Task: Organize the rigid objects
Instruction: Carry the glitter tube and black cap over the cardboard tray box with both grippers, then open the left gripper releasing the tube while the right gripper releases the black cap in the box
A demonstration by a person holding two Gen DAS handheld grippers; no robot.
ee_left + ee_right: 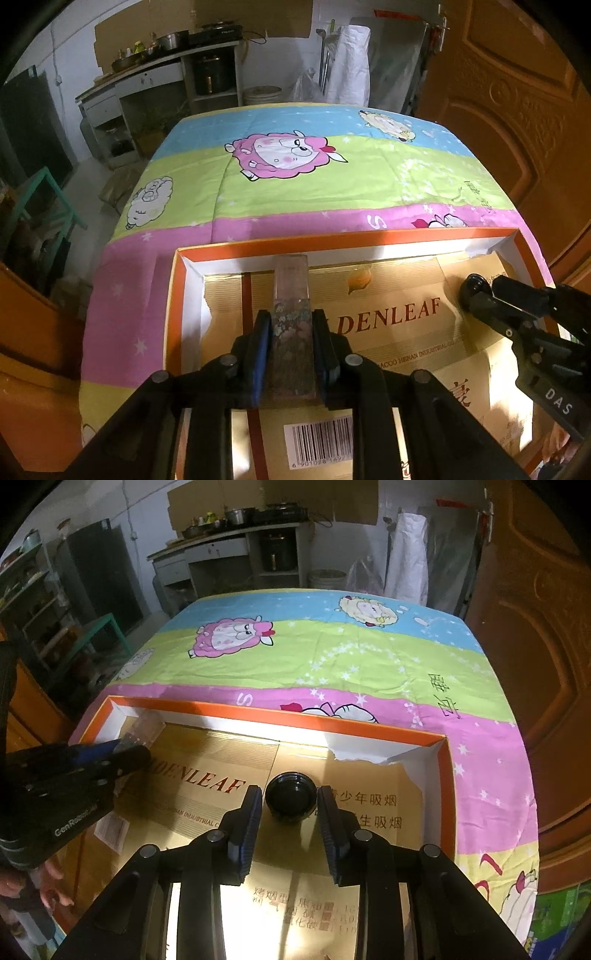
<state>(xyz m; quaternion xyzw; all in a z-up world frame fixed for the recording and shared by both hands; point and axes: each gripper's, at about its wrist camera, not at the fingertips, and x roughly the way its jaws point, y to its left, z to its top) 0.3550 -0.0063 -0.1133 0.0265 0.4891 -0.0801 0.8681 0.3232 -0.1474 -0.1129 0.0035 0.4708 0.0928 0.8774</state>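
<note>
Left gripper (291, 325) pinching a tall clear bottle (291, 295) between its blue pads (263, 339) — patterned and dark at the held end, clear at the far end. Bottle pointing straight ahead along the fingers, its clear tip close to the far white wall of the orange-rimmed box (369, 236); whether tip and wall touch cannot be told. Below it, the cardboard lining (399, 321) of the box floor, printed in red letters, with a barcode label (321, 441) right under the gripper.

Right gripper (291, 805) closed around a small round black jar (291, 800), pads (248, 823) touching it on both sides. Jar held just ahead of the fingertips, over the cardboard lining (332, 871), a little short of the far wall of the box (258, 710), where the white inner paper is torn. Whether the jar rests on the lining or hangs above it cannot be told.

Off to the left of the right gripper, the left gripper (125, 746) and the clear end of its bottle (146, 725) near the far left corner of the box. Off to the right of the left gripper, the right gripper (480, 291) with the jar (471, 290) at its tip.

Beyond the box — a cartoon sheep blanket (314, 184) spread over the counter.
</note>
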